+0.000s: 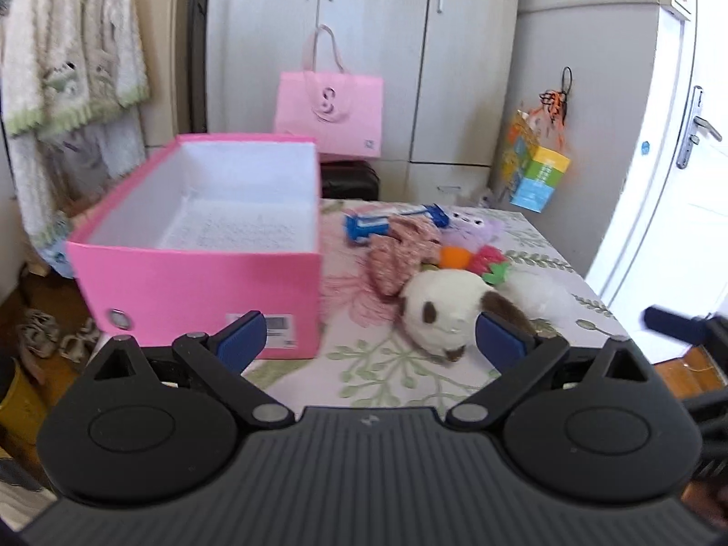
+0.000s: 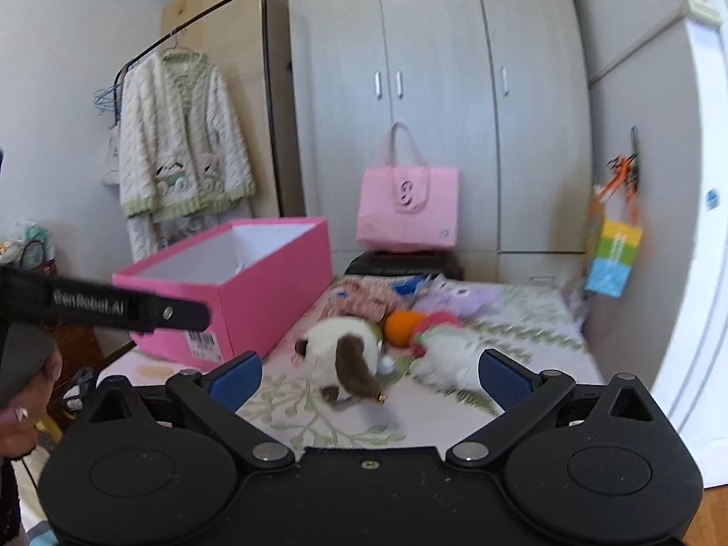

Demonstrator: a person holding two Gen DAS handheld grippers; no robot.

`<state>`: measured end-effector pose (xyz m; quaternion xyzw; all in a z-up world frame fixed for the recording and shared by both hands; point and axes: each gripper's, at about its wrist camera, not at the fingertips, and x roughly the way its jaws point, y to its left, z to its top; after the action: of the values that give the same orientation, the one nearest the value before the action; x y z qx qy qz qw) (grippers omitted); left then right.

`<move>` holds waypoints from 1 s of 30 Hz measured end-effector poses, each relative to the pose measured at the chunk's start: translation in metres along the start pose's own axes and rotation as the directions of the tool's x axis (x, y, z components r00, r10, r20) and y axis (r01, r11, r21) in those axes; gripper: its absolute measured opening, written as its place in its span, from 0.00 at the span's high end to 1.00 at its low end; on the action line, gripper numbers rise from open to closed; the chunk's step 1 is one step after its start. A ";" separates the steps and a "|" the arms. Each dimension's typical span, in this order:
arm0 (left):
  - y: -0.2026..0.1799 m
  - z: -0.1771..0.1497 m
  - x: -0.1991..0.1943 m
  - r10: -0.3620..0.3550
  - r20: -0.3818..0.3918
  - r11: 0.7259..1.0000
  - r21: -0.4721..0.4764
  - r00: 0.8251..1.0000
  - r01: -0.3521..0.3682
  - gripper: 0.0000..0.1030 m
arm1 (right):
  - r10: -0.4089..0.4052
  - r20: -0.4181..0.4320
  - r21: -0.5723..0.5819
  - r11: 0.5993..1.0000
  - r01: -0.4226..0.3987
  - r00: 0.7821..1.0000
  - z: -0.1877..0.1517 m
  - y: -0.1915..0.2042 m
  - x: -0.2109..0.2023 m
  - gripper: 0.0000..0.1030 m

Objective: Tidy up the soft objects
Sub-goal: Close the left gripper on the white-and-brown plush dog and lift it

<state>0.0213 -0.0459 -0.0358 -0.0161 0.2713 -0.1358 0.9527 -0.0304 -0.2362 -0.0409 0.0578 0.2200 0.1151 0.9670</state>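
Sitting empty at the left of the table, the pink box has the plush dog and toy pile just right of it; both grippers, left and right, hover with fingers wide, and a shallow pinch could let the dog's soft fur slip.

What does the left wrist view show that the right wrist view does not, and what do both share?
Only the left wrist view shows the white door with its metal handle and the pink box's bare floor. Only the right wrist view shows the clothes rail, a hand and the left gripper's side. Both share the pink box, the pink bag, the wardrobe, the brown-and-white plush, the orange ball and the fleece robe.
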 end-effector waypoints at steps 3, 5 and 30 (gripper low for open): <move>-0.006 -0.003 0.018 -0.033 -0.013 0.999 0.006 0.999 0.033 0.03 | 0.039 -0.010 -0.042 0.998 -0.040 0.999 -0.008 0.002 0.016 0.00; -0.011 -0.005 0.027 -0.051 -0.010 0.998 0.039 0.999 0.051 0.03 | 0.056 -0.015 -0.069 0.996 -0.057 0.998 -0.011 0.003 0.024 0.00; -0.031 0.015 0.123 -0.249 -0.189 0.969 -0.042 0.950 0.245 0.22 | 0.207 -0.113 -0.158 0.962 -0.223 0.972 -0.013 -0.004 0.133 0.10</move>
<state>0.1220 -0.1092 -0.0830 -0.0451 0.3593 -0.2524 0.8973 0.0813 -0.2062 -0.1083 -0.0066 0.2477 0.2402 0.9386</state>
